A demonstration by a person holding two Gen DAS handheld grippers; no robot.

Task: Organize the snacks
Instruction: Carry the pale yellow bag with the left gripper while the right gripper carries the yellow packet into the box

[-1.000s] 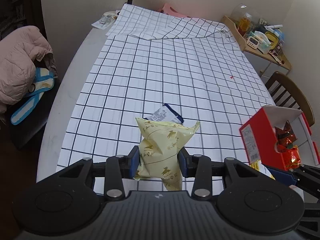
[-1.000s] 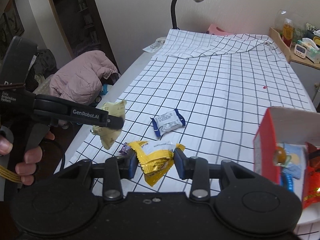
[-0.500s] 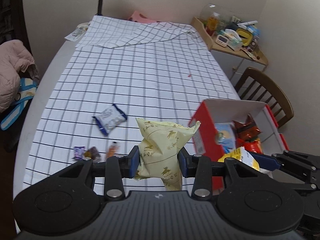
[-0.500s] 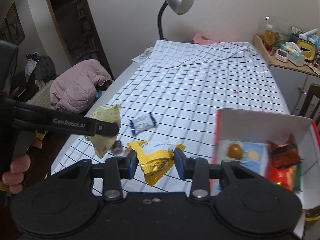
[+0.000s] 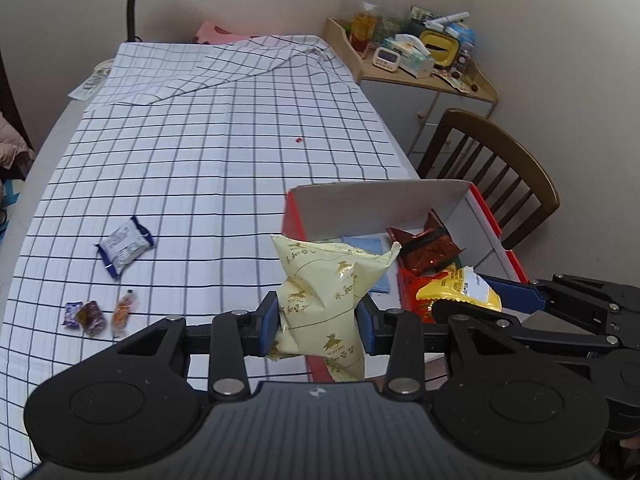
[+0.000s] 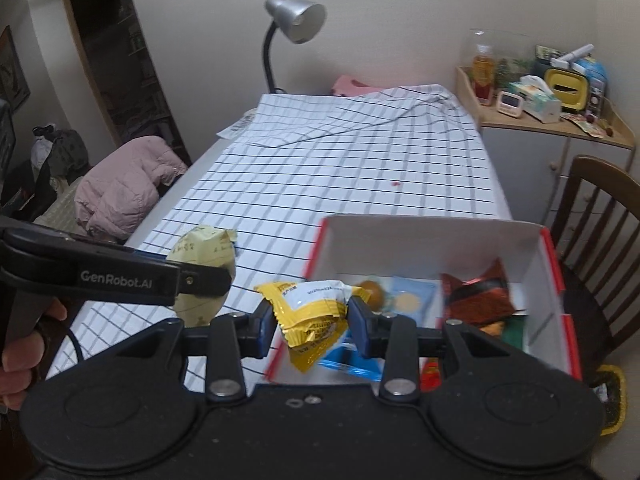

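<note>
My left gripper [image 5: 318,322] is shut on a pale yellow snack bag [image 5: 324,284], held at the near left corner of the red box [image 5: 432,200]. My right gripper [image 6: 312,328] is shut on a yellow-and-white snack packet [image 6: 314,312], held over the box's [image 6: 432,236] near left part. The box holds red-brown packets [image 6: 478,294], a blue packet [image 6: 412,298] and a round brown snack [image 6: 372,290]. The left gripper's bag also shows in the right wrist view [image 6: 202,258], and the right gripper's packet in the left wrist view [image 5: 460,290].
On the checked tablecloth [image 5: 220,140] lie a blue-and-white packet [image 5: 124,246] and three small candies [image 5: 96,314] at the left. A wooden chair [image 5: 492,168] stands right of the box. A cluttered side cabinet [image 5: 416,64] and a desk lamp [image 6: 292,28] are at the back.
Both grippers have swung right with their packets. The red box now lies directly ahead, and the packets hang at and over its near left part.
</note>
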